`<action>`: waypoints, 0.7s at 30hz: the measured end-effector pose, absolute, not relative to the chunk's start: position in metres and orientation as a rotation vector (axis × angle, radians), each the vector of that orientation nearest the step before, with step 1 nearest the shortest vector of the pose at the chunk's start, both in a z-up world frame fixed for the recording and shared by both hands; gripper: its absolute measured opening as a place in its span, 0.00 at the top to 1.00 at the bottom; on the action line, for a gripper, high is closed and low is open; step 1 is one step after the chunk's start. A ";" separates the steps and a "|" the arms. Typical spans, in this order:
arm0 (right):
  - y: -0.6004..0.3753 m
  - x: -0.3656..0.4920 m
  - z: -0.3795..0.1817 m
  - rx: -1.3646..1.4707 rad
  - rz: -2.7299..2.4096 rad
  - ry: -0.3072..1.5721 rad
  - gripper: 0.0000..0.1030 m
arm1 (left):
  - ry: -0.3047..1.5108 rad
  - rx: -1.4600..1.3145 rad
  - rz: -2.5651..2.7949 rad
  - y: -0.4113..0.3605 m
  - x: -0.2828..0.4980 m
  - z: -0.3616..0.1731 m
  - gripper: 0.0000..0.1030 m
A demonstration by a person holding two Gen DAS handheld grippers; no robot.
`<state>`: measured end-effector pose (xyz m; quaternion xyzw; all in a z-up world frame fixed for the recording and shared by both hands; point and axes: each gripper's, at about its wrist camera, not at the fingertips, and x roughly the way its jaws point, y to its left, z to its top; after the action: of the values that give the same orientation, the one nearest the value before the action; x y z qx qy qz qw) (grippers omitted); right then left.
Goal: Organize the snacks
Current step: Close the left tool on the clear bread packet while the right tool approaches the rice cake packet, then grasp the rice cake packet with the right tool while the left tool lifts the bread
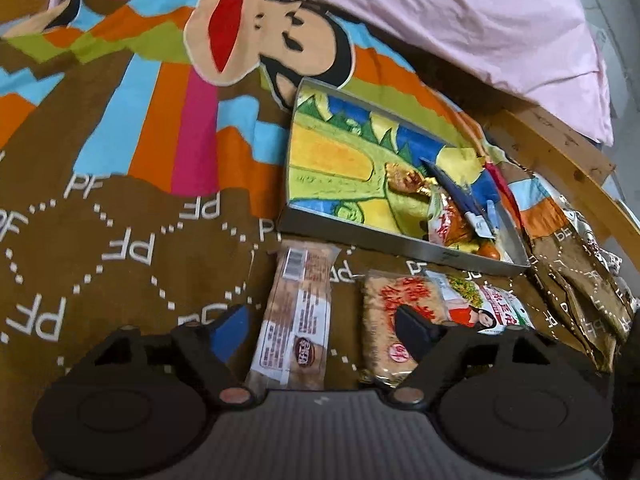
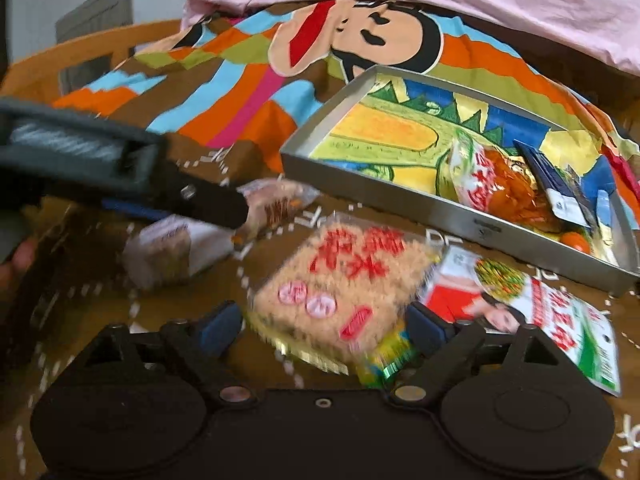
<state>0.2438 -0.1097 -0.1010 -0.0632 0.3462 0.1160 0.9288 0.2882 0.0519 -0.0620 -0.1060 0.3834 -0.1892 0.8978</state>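
Cartoon bedspread [image 1: 120, 184] under left gripper [image 1: 320, 328], jaws spread astride long cracker pack [image 1: 294, 316].

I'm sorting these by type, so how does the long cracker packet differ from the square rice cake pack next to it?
The long cracker packet is narrow and pale with a barcode at its far end; the square rice cake pack is broader with large red characters. The rice cake pack touches a white-and-green bag; the cracker packet lies apart. Both lie flat on the blanket, outside the tray.
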 end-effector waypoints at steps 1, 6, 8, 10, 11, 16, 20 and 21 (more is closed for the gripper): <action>-0.111 0.241 -0.101 -0.139 0.235 0.713 0.13 | 0.802 -0.222 -0.391 0.052 0.289 -0.063 0.23; -0.121 0.241 -0.097 -0.053 0.219 0.710 0.07 | 0.813 -0.177 -0.357 0.045 0.293 -0.069 0.36; -0.117 0.242 -0.098 -0.070 0.216 0.695 0.05 | 0.822 -0.164 -0.327 0.045 0.295 -0.072 0.46; -0.113 0.245 -0.099 -0.087 0.211 0.683 0.04 | 0.841 -0.178 -0.301 0.050 0.299 -0.075 0.50; -0.111 0.247 -0.099 -0.086 0.207 0.674 0.03 | 0.845 -0.203 -0.303 0.053 0.300 -0.077 0.50; -0.100 0.264 -0.101 -0.070 0.178 0.660 0.01 | 0.841 -0.228 -0.309 0.059 0.302 -0.079 0.50; -0.094 0.270 -0.111 -0.116 0.147 0.668 0.03 | 0.840 -0.229 -0.308 0.058 0.302 -0.079 0.50; -0.095 0.269 -0.111 -0.118 0.145 0.659 0.07 | 0.841 -0.232 -0.309 0.058 0.301 -0.080 0.51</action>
<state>0.2691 -0.0946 -0.1112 -0.0581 0.3233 0.0712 0.9418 0.3013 0.0582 -0.0797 -0.1117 0.4055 -0.1490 0.8949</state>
